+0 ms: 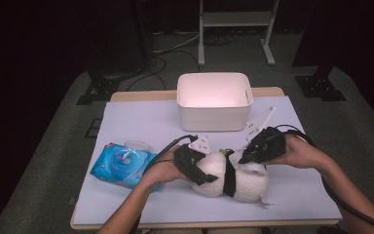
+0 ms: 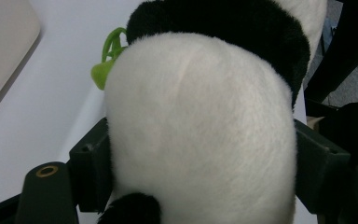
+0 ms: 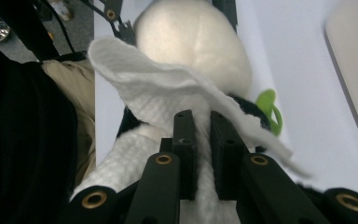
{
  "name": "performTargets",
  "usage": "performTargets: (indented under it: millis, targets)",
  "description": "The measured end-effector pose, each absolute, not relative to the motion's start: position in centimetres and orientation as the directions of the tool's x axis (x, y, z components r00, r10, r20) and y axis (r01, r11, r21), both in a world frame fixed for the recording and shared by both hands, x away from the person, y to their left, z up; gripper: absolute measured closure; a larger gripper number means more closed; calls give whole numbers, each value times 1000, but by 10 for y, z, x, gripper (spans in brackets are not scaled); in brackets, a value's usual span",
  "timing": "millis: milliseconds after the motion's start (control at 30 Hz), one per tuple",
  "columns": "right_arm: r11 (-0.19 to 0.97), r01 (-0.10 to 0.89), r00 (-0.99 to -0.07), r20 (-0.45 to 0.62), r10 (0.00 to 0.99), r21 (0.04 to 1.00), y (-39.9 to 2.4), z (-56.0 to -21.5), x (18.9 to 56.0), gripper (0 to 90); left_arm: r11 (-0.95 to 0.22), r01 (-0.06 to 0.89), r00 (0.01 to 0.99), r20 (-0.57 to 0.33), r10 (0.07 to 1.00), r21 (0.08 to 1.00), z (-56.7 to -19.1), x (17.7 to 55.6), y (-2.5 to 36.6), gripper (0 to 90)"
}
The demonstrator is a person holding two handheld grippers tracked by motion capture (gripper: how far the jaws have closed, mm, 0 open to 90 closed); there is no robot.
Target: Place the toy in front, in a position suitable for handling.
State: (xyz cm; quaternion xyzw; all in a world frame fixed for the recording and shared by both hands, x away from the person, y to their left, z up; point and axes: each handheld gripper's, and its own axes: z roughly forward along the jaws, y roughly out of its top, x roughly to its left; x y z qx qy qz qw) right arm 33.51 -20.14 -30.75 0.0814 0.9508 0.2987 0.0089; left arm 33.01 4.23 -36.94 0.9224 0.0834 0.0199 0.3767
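A black-and-white plush panda (image 1: pixel 241 183) lies on its side on the white mat, a green loop (image 1: pixel 227 152) at its far side. My left gripper (image 1: pixel 205 171) holds the panda's white rounded end (image 2: pixel 200 130); its black jaws press into the fur from both sides. My right gripper (image 1: pixel 246 158) comes from the right and is shut on a white wet wipe (image 3: pixel 158 88), which is draped over the panda's body (image 3: pixel 191 42). The green loop (image 3: pixel 270 109) pokes out beside the wipe.
A white rectangular bin (image 1: pixel 214 119) stands behind the panda at the back middle of the table. A blue pack of wet wipes (image 1: pixel 121 165) lies at the left, close to my left forearm. The white mat (image 1: pixel 141 117) covers the tabletop.
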Motion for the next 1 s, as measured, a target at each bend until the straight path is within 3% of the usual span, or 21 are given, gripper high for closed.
performTargets:
  millis: [500,633,767,1000]
  targets:
    - [788,171,-981,31,190,591,-230,-315,316,812,-707,177,983,-88,161,684,-363,327,48,103]
    - [791,169,-983,37,182,588,-229,-317,313,812,-713,182,983,-104,152,677,-362,328,47,113]
    - [790,154,-985,29,170,594,-227,-315,313,812,-721,161,986,-82,144,674,-361,325,48,221]
    - [805,117,-991,11,136,581,-207,-311,318,811,-738,139,989,-52,140,660,-360,321,47,223]
